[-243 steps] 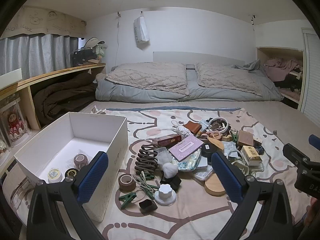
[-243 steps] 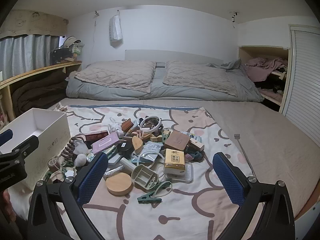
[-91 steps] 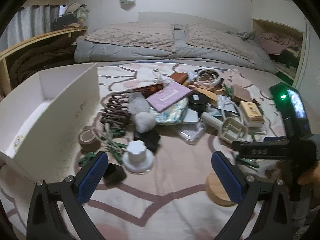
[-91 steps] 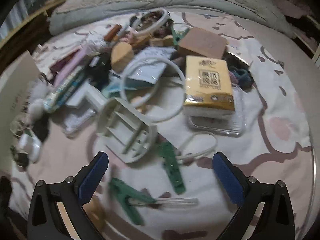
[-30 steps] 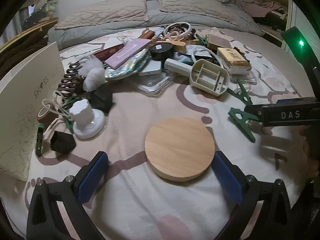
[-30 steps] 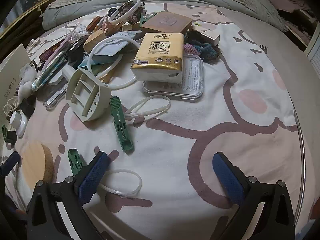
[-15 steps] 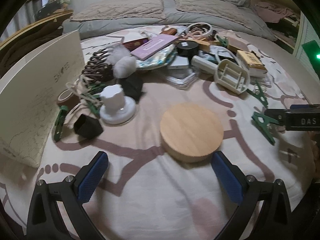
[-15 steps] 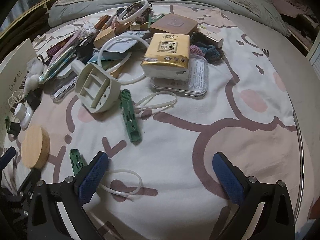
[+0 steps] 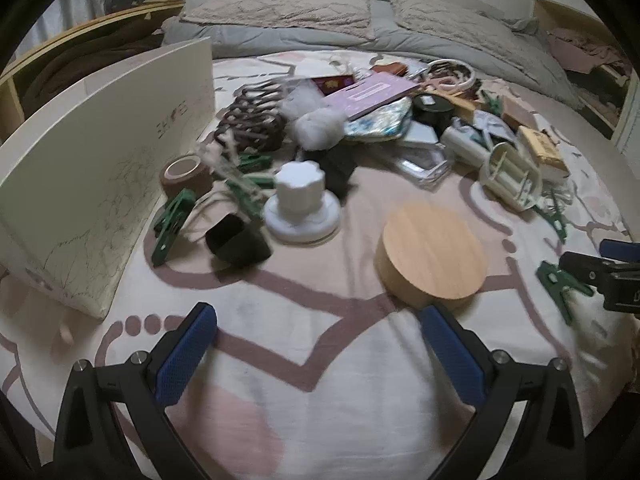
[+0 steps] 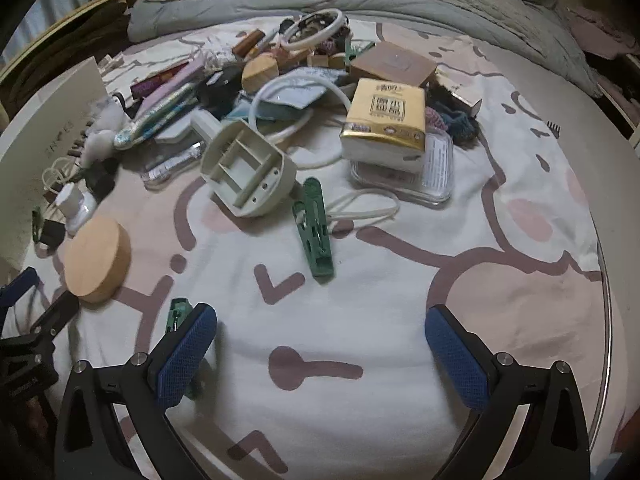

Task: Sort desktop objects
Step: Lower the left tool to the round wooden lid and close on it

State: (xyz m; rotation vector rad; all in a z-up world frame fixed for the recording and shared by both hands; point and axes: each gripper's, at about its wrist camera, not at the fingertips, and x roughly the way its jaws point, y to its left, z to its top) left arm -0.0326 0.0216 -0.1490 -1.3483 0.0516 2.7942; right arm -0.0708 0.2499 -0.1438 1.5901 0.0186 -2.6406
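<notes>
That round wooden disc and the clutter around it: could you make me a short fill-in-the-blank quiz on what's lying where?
1. The round wooden disc lies flat on the patterned ___.
2. The clothespin lying below the beige plastic holder is ___ in colour.
3. The yellow tissue pack rests on a clear plastic ___.
4. Both grippers' blue-padded fingers stand ___, holding nothing.

Missing words: blanket; green; case; open

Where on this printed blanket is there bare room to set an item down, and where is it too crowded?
Free: the patch between the right hand-held gripper and the green clip, running right of the tissue pack; also the strip between the left hand-held gripper and the wooden disc. Crowded: the pile behind the cream plastic holder, and beside the white box.
</notes>
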